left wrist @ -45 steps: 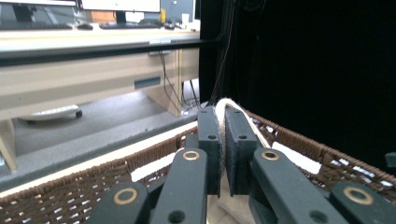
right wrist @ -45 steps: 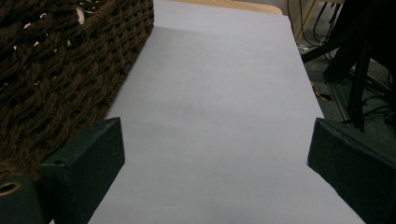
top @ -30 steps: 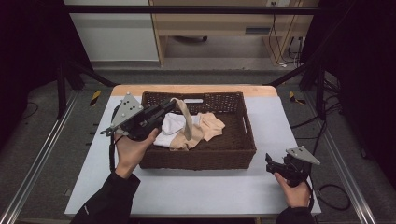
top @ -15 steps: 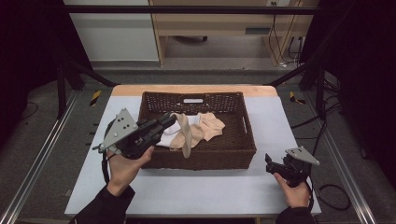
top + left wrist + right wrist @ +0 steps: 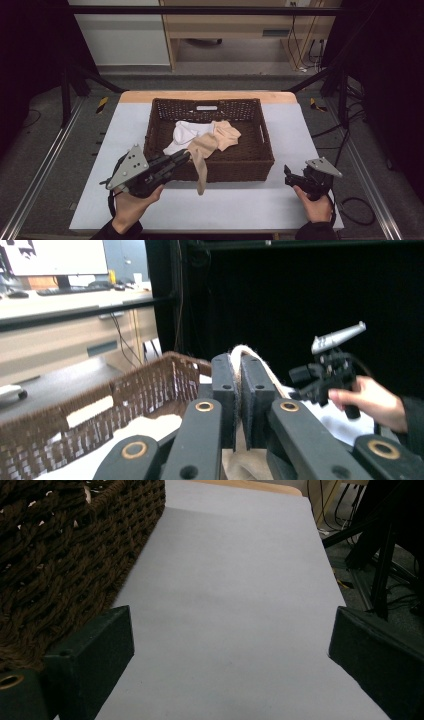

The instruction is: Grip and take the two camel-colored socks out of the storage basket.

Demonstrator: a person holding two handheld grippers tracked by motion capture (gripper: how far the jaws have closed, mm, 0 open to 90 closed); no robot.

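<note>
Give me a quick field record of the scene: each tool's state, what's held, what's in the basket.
left tool: shut on the tan stocking
tan stocking: draped over the basket's near rim, tail hanging outside toward the table
right tool: open, holding nothing, at the table's near right
basket: brown wicker, mid-table
basket contents: white garment, tan garment
table: pale grey top

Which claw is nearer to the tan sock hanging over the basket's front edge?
Left. The left claw is shut on the tan sock at the basket front wall. The right claw rests open on the table, off the basket's front right corner, apart from the sock.
</note>
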